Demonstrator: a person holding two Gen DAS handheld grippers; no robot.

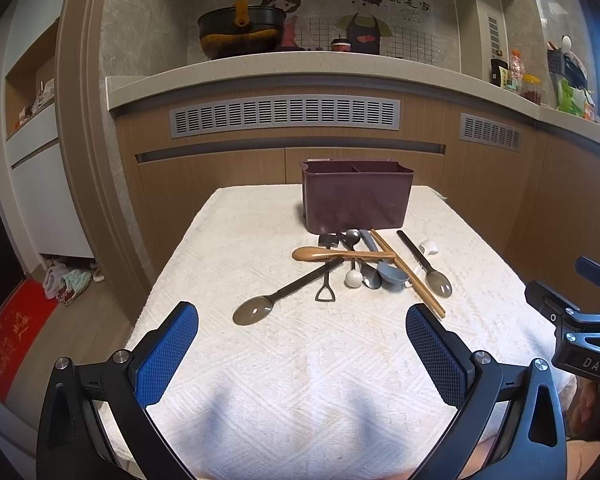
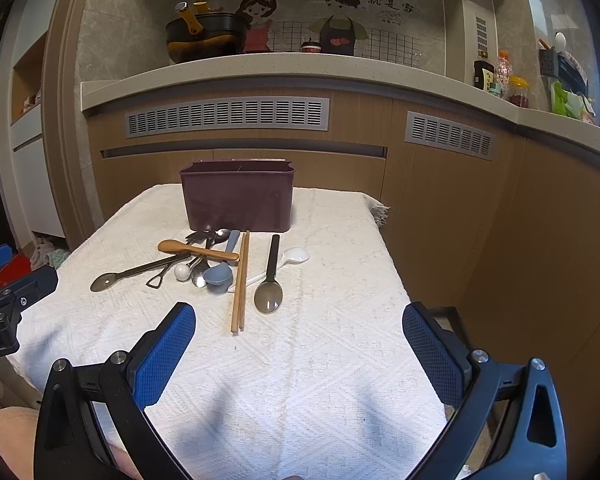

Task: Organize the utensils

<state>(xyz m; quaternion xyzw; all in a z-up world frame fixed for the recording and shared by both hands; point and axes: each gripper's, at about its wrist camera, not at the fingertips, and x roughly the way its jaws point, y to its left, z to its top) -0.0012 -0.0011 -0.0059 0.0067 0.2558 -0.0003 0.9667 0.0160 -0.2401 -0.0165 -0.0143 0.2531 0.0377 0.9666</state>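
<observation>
Blue-padded left gripper (image 1: 302,338) and right gripper (image 2: 299,336) hover wide open and empty over the white cloth (image 2: 300,360); the light, stiff, probably slippery chopsticks (image 2: 240,280) beside the maroon caddy (image 2: 238,200) suit a mid-shaft pinch.

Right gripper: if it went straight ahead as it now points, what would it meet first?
Probably the near tips of the chopsticks, then the dark-handled spoon beside them. The right gripper is open and empty; depth is hard to judge.
</observation>
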